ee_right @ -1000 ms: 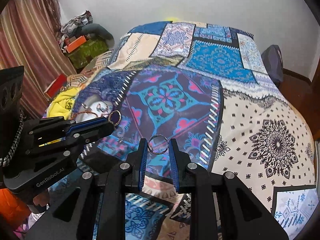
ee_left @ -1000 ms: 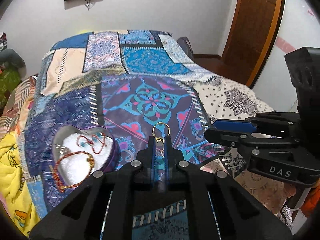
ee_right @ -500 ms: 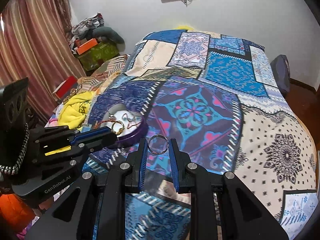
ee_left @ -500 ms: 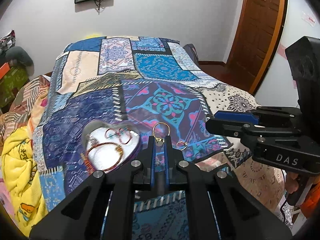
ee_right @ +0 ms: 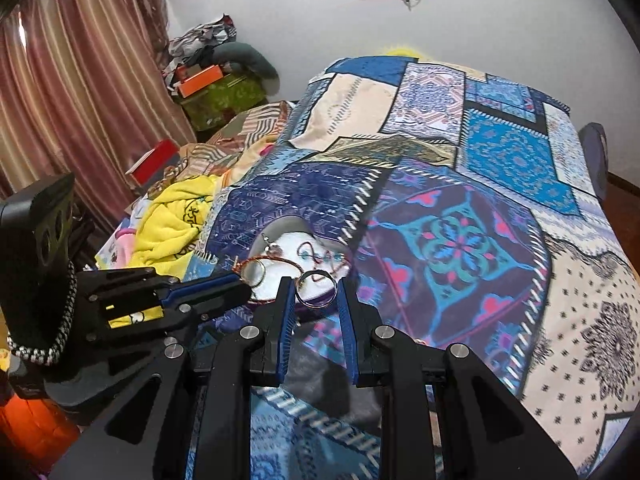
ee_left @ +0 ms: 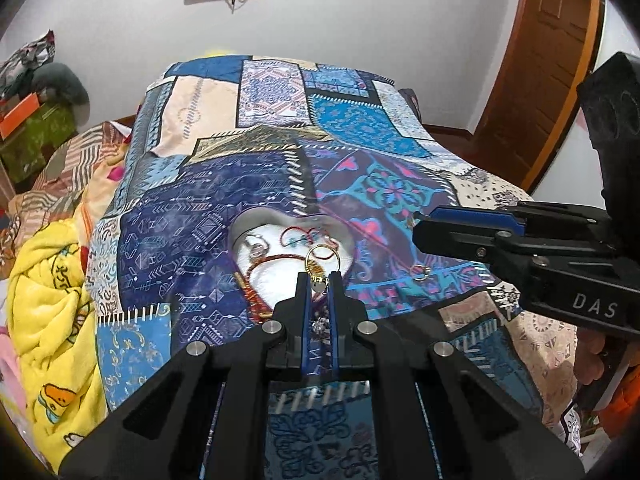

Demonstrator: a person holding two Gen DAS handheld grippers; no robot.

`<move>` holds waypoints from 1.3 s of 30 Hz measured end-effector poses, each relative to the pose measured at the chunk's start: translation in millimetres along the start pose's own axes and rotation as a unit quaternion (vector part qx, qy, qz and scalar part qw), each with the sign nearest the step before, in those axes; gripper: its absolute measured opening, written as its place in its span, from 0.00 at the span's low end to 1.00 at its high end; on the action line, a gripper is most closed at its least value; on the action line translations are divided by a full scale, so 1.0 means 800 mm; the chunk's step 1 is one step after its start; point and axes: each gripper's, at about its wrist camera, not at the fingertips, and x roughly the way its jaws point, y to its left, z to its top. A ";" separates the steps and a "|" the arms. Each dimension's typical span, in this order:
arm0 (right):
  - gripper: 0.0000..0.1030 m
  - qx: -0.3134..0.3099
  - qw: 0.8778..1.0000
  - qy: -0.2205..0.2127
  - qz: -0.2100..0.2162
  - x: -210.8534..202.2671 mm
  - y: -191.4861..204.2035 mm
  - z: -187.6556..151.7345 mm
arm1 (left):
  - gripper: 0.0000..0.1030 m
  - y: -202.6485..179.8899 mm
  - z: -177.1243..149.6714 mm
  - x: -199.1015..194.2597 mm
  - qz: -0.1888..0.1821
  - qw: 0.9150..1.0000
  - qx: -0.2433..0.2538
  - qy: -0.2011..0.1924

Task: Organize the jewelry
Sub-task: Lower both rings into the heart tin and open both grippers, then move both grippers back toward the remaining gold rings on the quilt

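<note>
writing: "DAS" on right gripper (ee_left: 424, 236) (side face) | left gripper (ee_left: 319, 280): clenched on gold earring (ee_left: 322, 258) | right: grasping silver ring (ee_right: 316, 290)

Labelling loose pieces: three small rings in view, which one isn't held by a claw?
The small gold ring lying on the patchwork bedspread, right of the heart-shaped box. The gold hoop earring and silver ring are each clamped.

Heart-shaped jewelry tin (ee_left: 256, 220) on bedspread, gold hoop earring (ee_left: 322, 258) upright, silver ring (ee_right: 316, 290) held.
</note>
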 end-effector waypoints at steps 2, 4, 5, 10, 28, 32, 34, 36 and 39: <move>0.19 -0.002 1.000 0.004 0.003 0.008 0.002 0.002 | 0.06 0.005 -0.001 0.005 0.001 1.000 -0.003 0.002; 0.19 -0.004 1.000 0.008 0.005 0.016 0.003 0.004 | 0.06 0.009 -0.002 0.009 -0.002 1.000 -0.006 0.005; 0.19 -0.004 1.000 0.010 0.005 0.019 0.004 0.005 | 0.06 0.010 -0.003 0.011 -0.002 1.000 -0.007 0.006; 0.19 -0.005 1.000 0.020 0.008 0.036 0.004 0.009 | 0.06 0.015 -0.004 0.024 -0.004 1.000 -0.006 0.013; 0.19 -0.004 0.998 0.053 0.016 0.063 0.003 0.006 | 0.06 0.025 -0.005 0.032 0.000 1.000 -0.014 0.018; 0.20 0.000 0.998 0.062 0.018 0.062 0.002 0.006 | 0.09 0.023 -0.005 0.026 0.008 1.000 -0.010 0.016; 0.21 0.000 0.998 0.060 0.015 0.057 0.001 0.007 | 0.14 0.022 -0.006 0.022 0.012 1.000 -0.009 0.015; 0.21 -0.002 0.998 0.055 0.008 0.052 0.001 0.007 | 0.20 0.022 -0.006 0.019 0.016 1.000 -0.011 0.013; 0.22 -0.003 0.999 0.044 0.000 0.036 -0.003 0.008 | 0.26 0.024 -0.005 0.013 0.020 1.000 -0.018 0.011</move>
